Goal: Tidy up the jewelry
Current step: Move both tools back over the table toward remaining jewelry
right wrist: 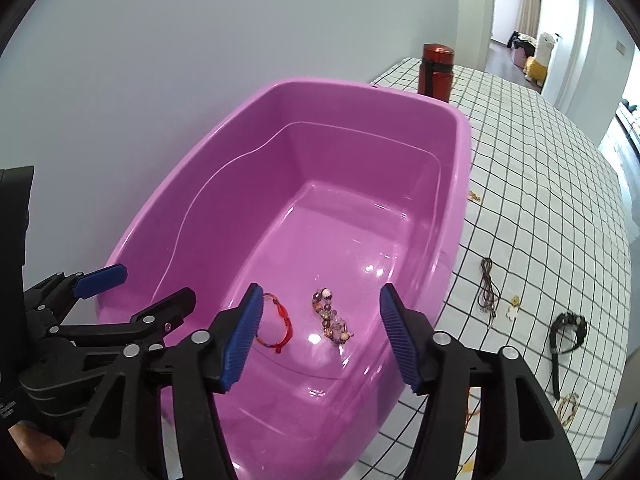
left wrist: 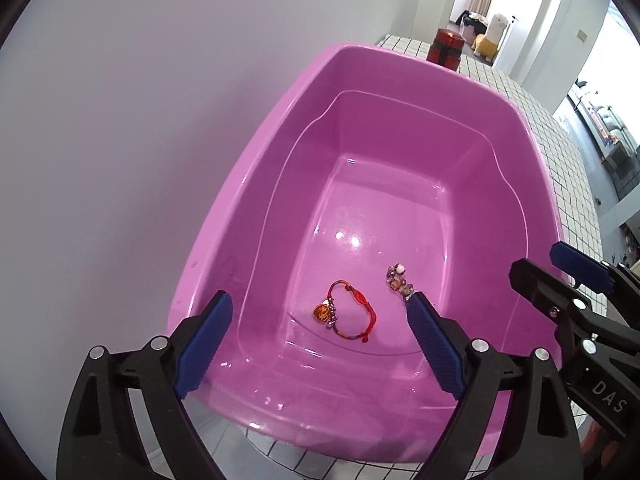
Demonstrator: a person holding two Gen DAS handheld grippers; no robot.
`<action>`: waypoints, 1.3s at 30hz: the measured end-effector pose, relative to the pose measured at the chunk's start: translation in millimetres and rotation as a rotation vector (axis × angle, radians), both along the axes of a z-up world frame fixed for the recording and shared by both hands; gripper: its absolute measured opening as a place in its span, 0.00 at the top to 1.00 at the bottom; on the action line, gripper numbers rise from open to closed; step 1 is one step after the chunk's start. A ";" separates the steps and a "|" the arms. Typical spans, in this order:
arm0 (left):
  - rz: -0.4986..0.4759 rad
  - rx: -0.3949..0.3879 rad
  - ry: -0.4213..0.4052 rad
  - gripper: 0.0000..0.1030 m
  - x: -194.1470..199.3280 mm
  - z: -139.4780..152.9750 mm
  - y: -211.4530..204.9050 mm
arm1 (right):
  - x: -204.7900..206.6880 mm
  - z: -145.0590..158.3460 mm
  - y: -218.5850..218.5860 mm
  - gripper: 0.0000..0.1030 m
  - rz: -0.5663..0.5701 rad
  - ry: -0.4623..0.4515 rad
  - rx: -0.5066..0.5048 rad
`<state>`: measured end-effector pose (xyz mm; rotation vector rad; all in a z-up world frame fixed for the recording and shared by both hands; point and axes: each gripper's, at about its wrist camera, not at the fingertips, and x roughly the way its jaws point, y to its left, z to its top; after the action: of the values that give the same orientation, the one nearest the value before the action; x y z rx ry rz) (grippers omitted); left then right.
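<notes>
My left gripper point(left wrist: 320, 340) and right gripper point(right wrist: 320, 336) sit side by side, both angled steeply downward, jaws spread apart with nothing between the blue pads point(right wrist: 244, 340).

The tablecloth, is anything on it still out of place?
Yes. A watch, a cord and small charms lie loose on the tablecloth, outside the tub that holds two bracelets.

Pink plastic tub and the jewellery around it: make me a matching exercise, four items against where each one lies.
1 red cord bracelet with gold heart charm
2 purple beaded bracelet
3 black wristwatch
4 dark red metal bottle

A behind the pink plastic tub
B tub floor, left
C checked cloth, right of tub
D tub floor, right

Pairs: 1-B, 2-D, 3-C, 4-A
</notes>
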<state>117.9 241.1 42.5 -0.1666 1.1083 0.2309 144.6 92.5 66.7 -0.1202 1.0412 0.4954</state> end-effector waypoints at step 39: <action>-0.387 -0.036 -0.108 0.07 -131.6 -35.8 -267.0 | -213.7 -57.8 -333.7 0.37 -0.505 -0.043 -0.065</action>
<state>-13.7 -26.0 6.7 0.0054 1.0156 -0.1420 -69.0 -241.2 8.9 0.0753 1.0018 0.0015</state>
